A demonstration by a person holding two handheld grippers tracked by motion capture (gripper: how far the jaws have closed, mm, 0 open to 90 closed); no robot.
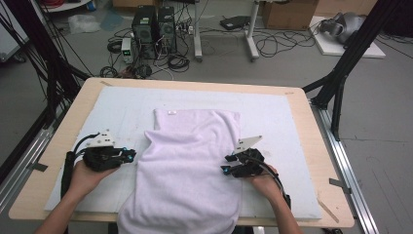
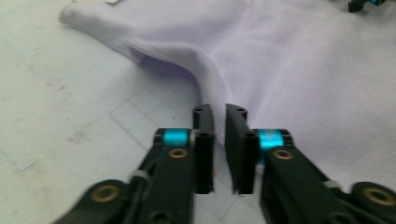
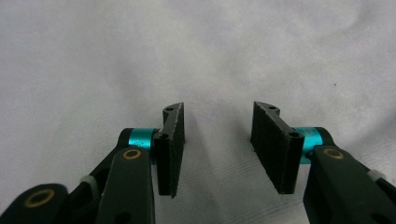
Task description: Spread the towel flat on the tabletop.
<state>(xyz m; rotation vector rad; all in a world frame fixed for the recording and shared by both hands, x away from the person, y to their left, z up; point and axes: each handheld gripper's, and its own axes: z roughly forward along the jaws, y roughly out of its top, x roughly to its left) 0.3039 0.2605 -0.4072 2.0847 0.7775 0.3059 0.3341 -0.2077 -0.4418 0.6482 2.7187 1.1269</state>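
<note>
Tongs in both of the person's hands are flanking a pale lilac knitted garment (image 1: 187, 165) that is lying flat on the light blue mat (image 1: 287, 122) covering the wooden counter (image 1: 321, 146). Left tongs (image 1: 130, 155) are sitting just off the garment's left edge, over bare mat, their jaws standing narrow with a thin gap and nothing between them; in the left gripper view (image 2: 218, 121) the fabric's edge is lying immediately ahead and to the right of the tips, with the folded sleeve (image 2: 107, 32) running away toward the upper left. Right tongs (image 1: 228, 164) are resting over the garment's right margin, jaws parted at a moderate width, and in the right gripper view (image 3: 217, 128) plain fabric is stretching under and between the pads without being pinched. The garment's long axis is running from the far collar end, where a small white label (image 1: 171, 112) is showing, toward the person, so each edge is lying inward of its own tongs; the right tongs are already over cloth, the left ones are a short reach away. The near hem is hanging over the counter's front edge and is being cut off by the bottom of the high view, so its lie cannot be judged. Whether the right pads are touching the fabric is hard to make out.
</note>
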